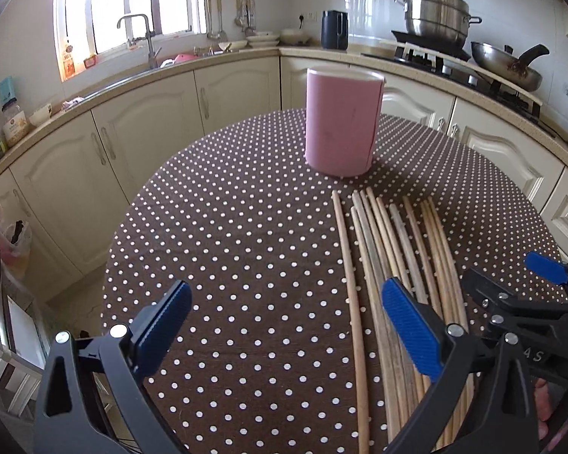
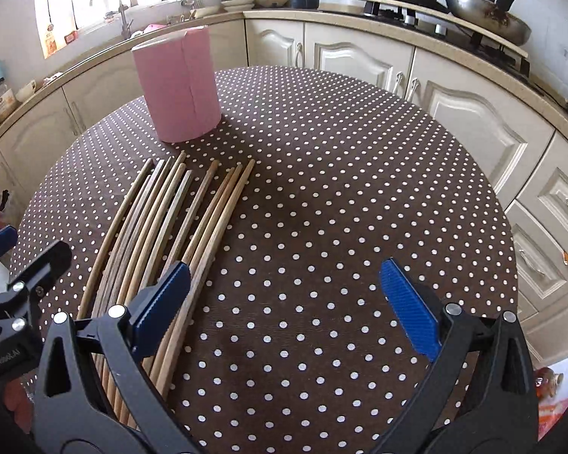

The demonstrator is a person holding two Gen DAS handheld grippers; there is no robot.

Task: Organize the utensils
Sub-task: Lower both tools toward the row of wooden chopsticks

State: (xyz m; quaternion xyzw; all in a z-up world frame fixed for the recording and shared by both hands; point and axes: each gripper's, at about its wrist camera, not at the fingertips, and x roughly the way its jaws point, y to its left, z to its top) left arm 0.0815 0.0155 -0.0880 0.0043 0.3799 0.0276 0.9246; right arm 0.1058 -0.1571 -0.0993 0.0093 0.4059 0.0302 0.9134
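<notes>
Several wooden chopsticks (image 1: 390, 261) lie side by side on the brown polka-dot table (image 1: 246, 249), pointing toward a pink cylindrical holder (image 1: 340, 121) that stands upright at the far side. My left gripper (image 1: 287, 325) is open and empty, low over the table just left of the chopsticks. In the right wrist view the chopsticks (image 2: 170, 227) lie at the left and the holder (image 2: 178, 87) stands beyond them. My right gripper (image 2: 284, 302) is open and empty, just right of the chopsticks. The right gripper also shows in the left wrist view (image 1: 511, 295).
The round table (image 2: 340, 189) stands in a kitchen. Cream cabinets (image 1: 140, 143) and a counter curve behind it, with a sink and tap (image 1: 140, 34) at the left and a stove with pots (image 1: 435, 11) and a wok (image 2: 488, 11) at the right.
</notes>
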